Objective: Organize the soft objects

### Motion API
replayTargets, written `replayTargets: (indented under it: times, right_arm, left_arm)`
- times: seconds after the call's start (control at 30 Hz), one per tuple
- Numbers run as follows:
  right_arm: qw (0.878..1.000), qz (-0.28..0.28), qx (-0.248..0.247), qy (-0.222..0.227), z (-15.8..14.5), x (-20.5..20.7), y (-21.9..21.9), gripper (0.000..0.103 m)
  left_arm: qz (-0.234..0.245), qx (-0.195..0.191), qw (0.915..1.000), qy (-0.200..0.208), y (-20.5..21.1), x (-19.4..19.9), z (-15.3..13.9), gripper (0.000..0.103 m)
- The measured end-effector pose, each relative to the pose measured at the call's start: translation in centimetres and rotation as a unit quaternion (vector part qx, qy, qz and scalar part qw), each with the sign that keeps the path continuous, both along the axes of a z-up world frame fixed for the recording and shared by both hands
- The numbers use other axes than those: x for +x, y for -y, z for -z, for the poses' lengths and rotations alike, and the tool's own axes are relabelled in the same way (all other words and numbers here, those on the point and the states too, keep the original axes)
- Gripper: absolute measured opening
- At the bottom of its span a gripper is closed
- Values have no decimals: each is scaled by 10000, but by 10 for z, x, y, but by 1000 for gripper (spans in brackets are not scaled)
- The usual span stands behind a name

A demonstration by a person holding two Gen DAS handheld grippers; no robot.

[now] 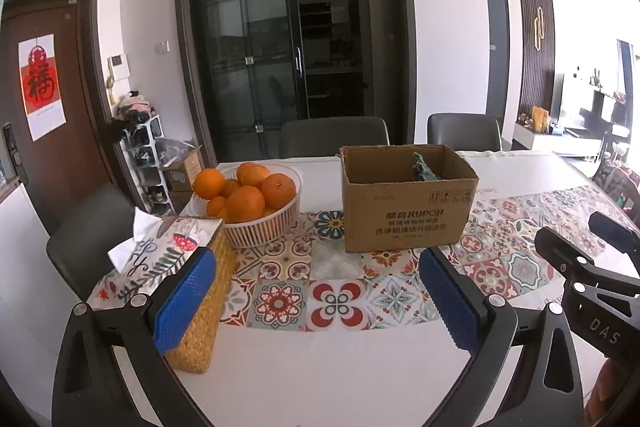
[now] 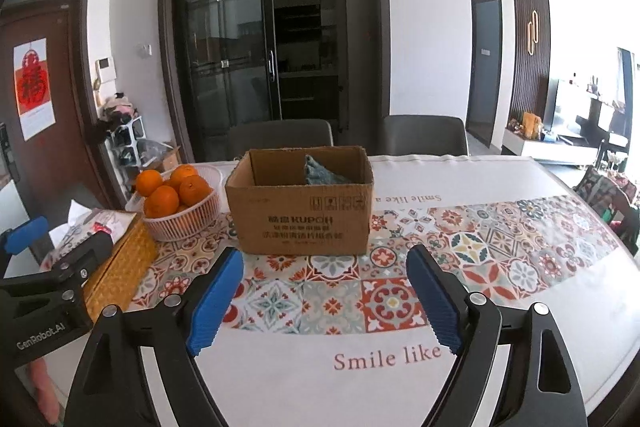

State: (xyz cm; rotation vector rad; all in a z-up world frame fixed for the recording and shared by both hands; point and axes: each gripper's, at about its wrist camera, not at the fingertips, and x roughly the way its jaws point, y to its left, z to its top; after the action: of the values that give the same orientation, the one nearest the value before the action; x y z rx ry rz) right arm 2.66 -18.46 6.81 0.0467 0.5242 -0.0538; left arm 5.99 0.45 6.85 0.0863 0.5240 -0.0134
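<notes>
An open cardboard box (image 1: 404, 211) stands on the patterned tablecloth, also in the right wrist view (image 2: 304, 219). A blue-grey cloth (image 1: 424, 167) lies inside it, leaning against the far wall, and shows in the right wrist view (image 2: 320, 171) too. My left gripper (image 1: 320, 267) is open and empty, hovering over the table in front of the box. My right gripper (image 2: 324, 267) is open and empty, also in front of the box. The right gripper's body shows at the right of the left wrist view (image 1: 592, 279); the left gripper shows at the left of the right wrist view (image 2: 52, 267).
A white basket of oranges (image 1: 248, 195) sits left of the box. A woven tissue box (image 1: 192, 267) lies at the near left, beside my left finger. Grey chairs (image 1: 332, 137) stand behind the table. The table's edge curves at the right (image 2: 624, 247).
</notes>
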Motion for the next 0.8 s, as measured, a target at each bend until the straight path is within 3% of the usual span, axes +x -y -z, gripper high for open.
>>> replayTargets:
  times: [0.43,0.8]
  right_arm:
    - [9999,-51,70,107,6,-35,-1,86]
    - [9998,26,141,114,9,-40,6,86]
  left_arm:
    - [52,60,9998,198,5,-35,1,103]
    - [147,99,9992,348,11,-46,0,103]
